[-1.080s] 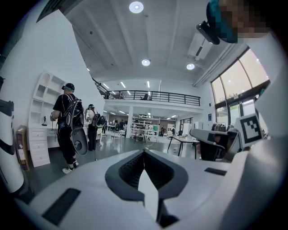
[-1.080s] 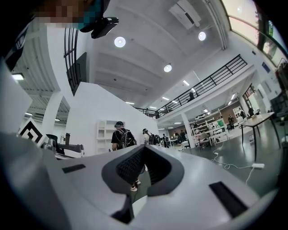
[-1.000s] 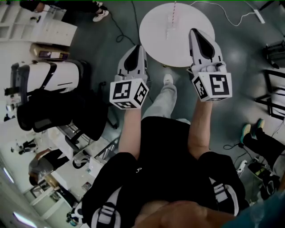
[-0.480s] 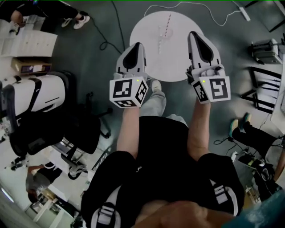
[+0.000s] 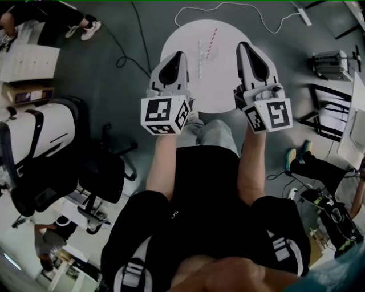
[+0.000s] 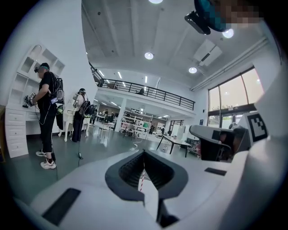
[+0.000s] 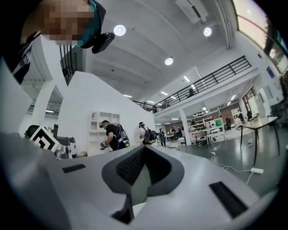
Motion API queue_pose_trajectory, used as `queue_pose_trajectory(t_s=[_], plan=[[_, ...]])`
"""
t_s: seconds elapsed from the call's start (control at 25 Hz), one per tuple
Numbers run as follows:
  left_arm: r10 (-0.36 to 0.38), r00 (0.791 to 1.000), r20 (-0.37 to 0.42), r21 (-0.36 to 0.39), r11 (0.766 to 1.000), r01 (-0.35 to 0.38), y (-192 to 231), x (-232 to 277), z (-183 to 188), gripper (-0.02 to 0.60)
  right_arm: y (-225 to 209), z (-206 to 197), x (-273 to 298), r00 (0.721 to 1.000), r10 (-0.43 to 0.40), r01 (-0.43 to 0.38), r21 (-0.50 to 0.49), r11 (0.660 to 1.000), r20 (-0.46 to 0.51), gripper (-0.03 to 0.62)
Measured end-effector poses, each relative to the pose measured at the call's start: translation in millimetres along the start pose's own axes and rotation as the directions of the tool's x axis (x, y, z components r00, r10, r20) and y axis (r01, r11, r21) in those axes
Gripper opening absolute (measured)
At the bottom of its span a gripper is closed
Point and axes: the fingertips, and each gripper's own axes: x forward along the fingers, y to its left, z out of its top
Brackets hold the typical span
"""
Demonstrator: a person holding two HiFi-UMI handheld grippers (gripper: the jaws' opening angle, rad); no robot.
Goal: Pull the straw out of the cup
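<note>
On the round white table stands a faint clear cup with a red-and-white striped straw rising from it. My left gripper hangs over the table's near left part, shut and empty, short of the cup. My right gripper hovers over the table's right side, also shut with nothing in it. In the left gripper view the straw shows through the gap behind the closed tips of the left gripper. The right gripper shows only closed jaws, with no cup or straw in sight.
A black office chair and a white machine stand at the left. A black rack is at the right, and a white cable lies beyond the table. People stand by shelves.
The table has come closer and lower in the head view. Both grippers have moved forward over its near edge, still shut and side by side.
</note>
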Motion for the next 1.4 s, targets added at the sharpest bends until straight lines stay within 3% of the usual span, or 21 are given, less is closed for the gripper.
queue_pose_trajectory(t_s=[0.24, 0.48, 0.64, 0.72, 0.76, 1.4], plan=[[-0.025, 0.999, -0.029, -0.018, 1.0, 0.024, -6, 24, -7, 0.009, -20, -16, 4, 0.998, -0.023, 0.025, 0.052, 0.998, -0.05, 0.015], [-0.025, 0.997, -0.069, -0.044, 0.999, 0.022, -18, 47, -24, 0.009, -46, -57, 16, 0.978, 0.015, 0.009, 0.112, 0.994, -0.209, 0.017], [0.014, 0.996, -0.089, -0.07, 0.997, -0.02, -6, 59, -38, 0.009, -57, -97, 24, 0.945, 0.041, 0.001, 0.129, 0.992, -0.325, 0.024], [0.035, 0.994, -0.1, -0.073, 0.996, -0.043, -1, 65, -43, 0.009, -60, -117, 26, 0.923, 0.068, -0.009, 0.155, 0.988, -0.379, 0.095], [0.044, 0.994, -0.104, -0.074, 0.996, -0.052, 1, 67, -45, 0.009, -62, -125, 27, 0.914, 0.077, -0.011, 0.167, 0.986, -0.398, 0.1], [0.127, 0.975, -0.184, -0.044, 0.99, -0.138, 29, 87, -63, 0.009, -99, -239, 62, 0.812, 0.123, 0.01, 0.224, 0.974, -0.57, 0.118]])
